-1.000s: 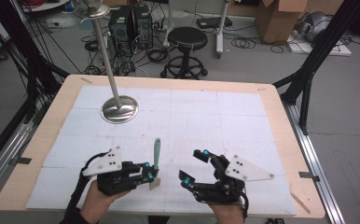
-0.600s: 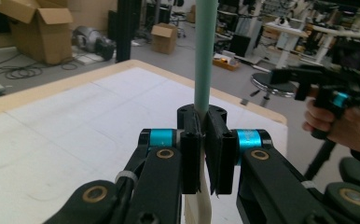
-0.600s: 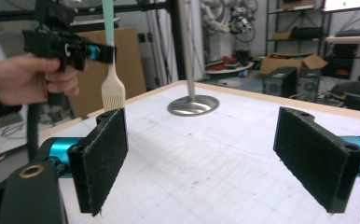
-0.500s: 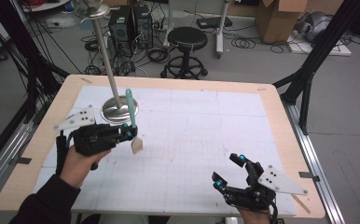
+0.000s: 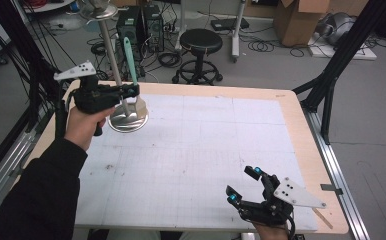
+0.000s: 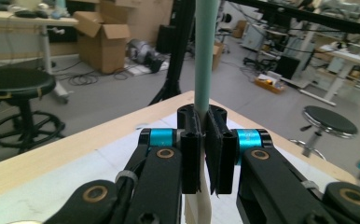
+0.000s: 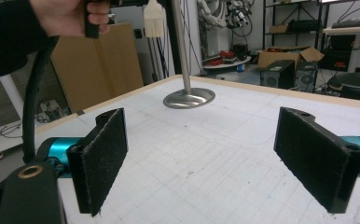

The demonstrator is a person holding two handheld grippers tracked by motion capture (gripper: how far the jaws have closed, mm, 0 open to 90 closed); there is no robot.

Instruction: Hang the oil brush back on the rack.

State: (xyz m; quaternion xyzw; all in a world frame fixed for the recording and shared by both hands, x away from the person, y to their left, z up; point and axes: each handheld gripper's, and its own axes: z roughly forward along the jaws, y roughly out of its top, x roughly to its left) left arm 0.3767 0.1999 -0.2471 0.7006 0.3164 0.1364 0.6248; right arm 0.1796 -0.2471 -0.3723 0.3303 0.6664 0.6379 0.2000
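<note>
Left gripper point(image 5: 131, 91) clamps the brush point(image 5: 129, 60) raised beside the stand point(image 5: 127, 120), hanging pending; right gripper point(image 5: 245, 185) gapes empty

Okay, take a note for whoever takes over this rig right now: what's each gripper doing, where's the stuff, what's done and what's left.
Left gripper: shut on the brush, teal handle pointing up, pale bristle head hanging below the jaws. It is held in the air beside the pole of the metal stand at the table's far left.
Right gripper: open, nothing between the jaws, low over the near right of the table.
Done: brush picked up and carried to the stand.
Left: probably hanging or placing the brush on the stand; where exactly isn't clear. Right gripper is free to help.
</note>
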